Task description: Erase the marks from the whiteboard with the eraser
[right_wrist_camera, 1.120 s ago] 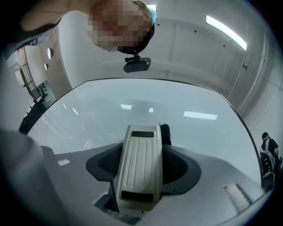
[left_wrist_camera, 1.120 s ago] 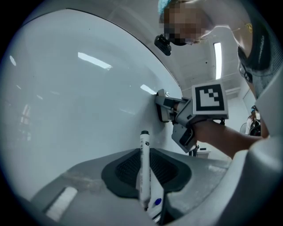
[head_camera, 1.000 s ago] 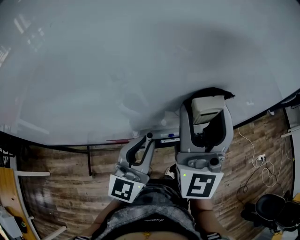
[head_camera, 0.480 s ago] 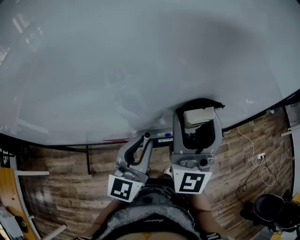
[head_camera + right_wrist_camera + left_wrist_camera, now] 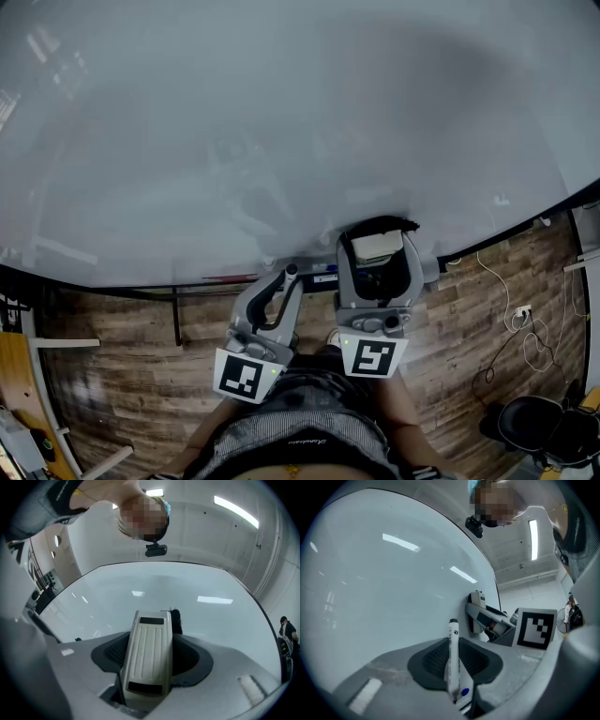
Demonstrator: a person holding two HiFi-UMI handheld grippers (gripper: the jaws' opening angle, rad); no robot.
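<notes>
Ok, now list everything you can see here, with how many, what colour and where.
whiteboard: one, pale grey-white, fills the upper part of the head view
eraser: one, cream body with black felt, clamped between the right jaws
marker: one, white with a black cap and a blue end, clamped between the left jaws
floor: one, brown wood planks, below the board
cables: number unclear, white, on the floor at right
dark object: one, black, floor at lower right, unclear what
left gripper: one, grey, shut on the marker
right gripper: one, grey, shut on the eraser
</notes>
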